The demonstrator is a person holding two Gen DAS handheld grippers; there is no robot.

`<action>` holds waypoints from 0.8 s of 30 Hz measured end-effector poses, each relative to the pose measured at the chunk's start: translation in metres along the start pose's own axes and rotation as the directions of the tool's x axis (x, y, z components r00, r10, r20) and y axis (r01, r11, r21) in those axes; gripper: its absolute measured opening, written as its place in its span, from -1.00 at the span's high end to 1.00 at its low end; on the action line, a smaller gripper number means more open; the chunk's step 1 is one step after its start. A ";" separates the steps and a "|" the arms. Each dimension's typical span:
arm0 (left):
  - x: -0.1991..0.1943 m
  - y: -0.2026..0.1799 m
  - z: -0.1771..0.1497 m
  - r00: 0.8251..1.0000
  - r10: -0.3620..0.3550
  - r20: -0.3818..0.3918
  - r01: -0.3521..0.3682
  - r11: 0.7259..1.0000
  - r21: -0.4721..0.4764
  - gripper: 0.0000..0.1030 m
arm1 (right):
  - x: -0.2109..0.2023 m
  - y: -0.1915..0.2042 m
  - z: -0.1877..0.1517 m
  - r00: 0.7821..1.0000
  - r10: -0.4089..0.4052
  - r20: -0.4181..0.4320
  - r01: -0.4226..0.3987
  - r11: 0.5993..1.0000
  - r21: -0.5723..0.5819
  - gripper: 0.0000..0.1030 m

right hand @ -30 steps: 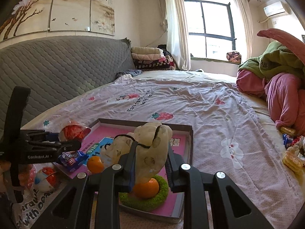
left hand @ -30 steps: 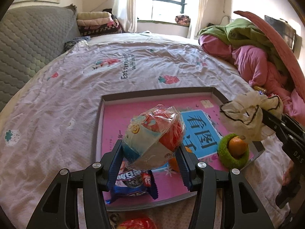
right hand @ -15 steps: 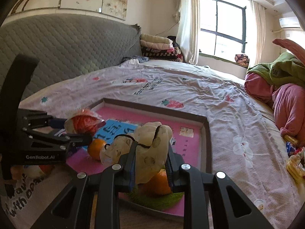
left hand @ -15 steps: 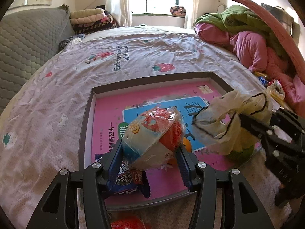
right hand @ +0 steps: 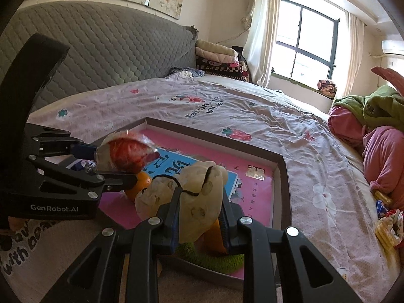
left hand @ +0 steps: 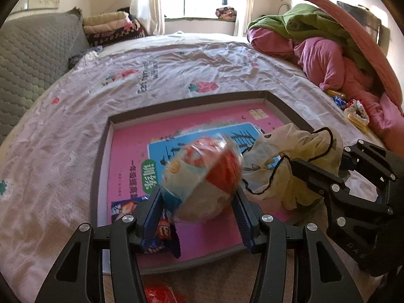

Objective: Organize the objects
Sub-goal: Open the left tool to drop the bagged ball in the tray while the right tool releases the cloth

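Note:
My left gripper (left hand: 199, 199) is shut on a round clear snack bag (left hand: 202, 174) printed red, blue and white, held just above the near part of the tray (left hand: 101, 156). The tray is a shallow grey-rimmed box with a pink and blue sheet inside. My right gripper (right hand: 199, 202) is shut on a beige cloth pouch (right hand: 197, 184) with a black drawstring, over the tray's near right corner. The pouch hangs over a green crocheted nest (right hand: 209, 255) with an orange (right hand: 214, 229) in it. The snack bag (right hand: 126, 154) and pouch (left hand: 298, 156) are close side by side.
A blue biscuit packet (left hand: 126, 207) and a loose orange (right hand: 139, 186) lie in the tray. A red packet (left hand: 159, 293) sits on the bed below my left gripper. Pink and green bedding (left hand: 328, 50) is heaped at the right, with snack packets (right hand: 386, 224) beside it. A grey headboard (right hand: 101, 50) stands at the left.
My right gripper has carried the pouch leftward and a little down, over the tray and close to the snack bag. The left gripper has rolled slightly and still holds the bag.

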State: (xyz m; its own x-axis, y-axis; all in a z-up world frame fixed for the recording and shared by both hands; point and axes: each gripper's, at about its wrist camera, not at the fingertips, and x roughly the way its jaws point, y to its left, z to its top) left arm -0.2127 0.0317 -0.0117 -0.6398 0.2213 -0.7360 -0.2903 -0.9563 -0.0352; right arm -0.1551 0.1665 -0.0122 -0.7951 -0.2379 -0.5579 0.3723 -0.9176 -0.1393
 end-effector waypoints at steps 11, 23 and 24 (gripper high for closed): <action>0.001 0.006 0.001 1.000 0.006 -0.009 -0.006 1.000 -0.021 -0.07 | 0.003 0.000 -0.001 1.000 -0.003 -0.027 0.003 1.000 0.001 0.34; 0.003 0.026 0.007 1.000 0.007 -0.007 -0.008 0.996 -0.084 -0.07 | 0.002 -0.001 0.000 1.000 0.000 -0.030 0.000 1.000 0.008 0.33; 0.003 0.027 0.007 1.000 0.008 -0.006 -0.009 0.996 -0.085 -0.07 | 0.002 -0.001 0.000 1.000 0.000 -0.030 0.000 1.000 0.010 0.33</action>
State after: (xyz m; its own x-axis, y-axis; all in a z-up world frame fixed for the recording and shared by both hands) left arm -0.2271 0.0082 -0.0102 -0.6381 0.2124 -0.7400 -0.2229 -0.9710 -0.0865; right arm -0.1568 0.1670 -0.0130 -0.7804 -0.2284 -0.5820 0.3675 -0.9207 -0.1315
